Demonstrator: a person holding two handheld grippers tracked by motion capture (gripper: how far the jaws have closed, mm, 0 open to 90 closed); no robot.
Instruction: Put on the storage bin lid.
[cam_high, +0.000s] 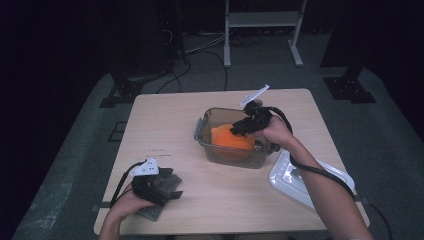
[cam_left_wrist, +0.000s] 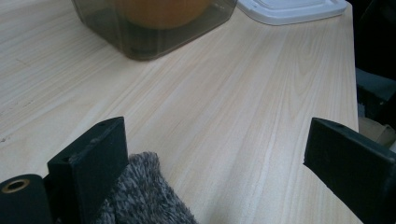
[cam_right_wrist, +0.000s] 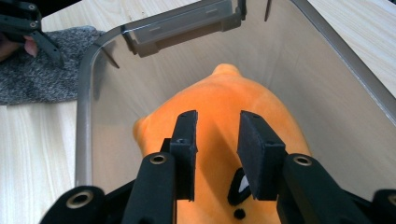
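On the light wooden surface (cam_high: 165, 135) stood a clear, smoke-tinted plastic container (cam_high: 210, 150), just past the middle, with an orange plush toy (cam_high: 231, 137) lying inside it. In the right gripper view the toy (cam_right_wrist: 224, 112) filled most of the container's floor, and a black-and-white mark showed on it near the jaw bases.

The right gripper (cam_high: 241, 127) was held over the container's open top, pointing down into it. Its 2 jaws stood narrowly apart, just above the plush, with orange fabric visible in the gap between them; whether they touched the toy could not be told.

A white lid (cam_high: 287, 175) lay flat on the surface to the right of the container, near the edge, partly under the person's right forearm.

The left gripper (cam_high: 167, 187) rested low at the near left part of the surface, on a grey knitted cloth (cam_high: 150, 212). In the left gripper view its jaws were spread wide, with the cloth (cam_left_wrist: 135, 196) beside the left jaw and bare wood between them. The container (cam_left_wrist: 140, 32) and the lid (cam_left_wrist: 289, 9) lay well ahead of it.
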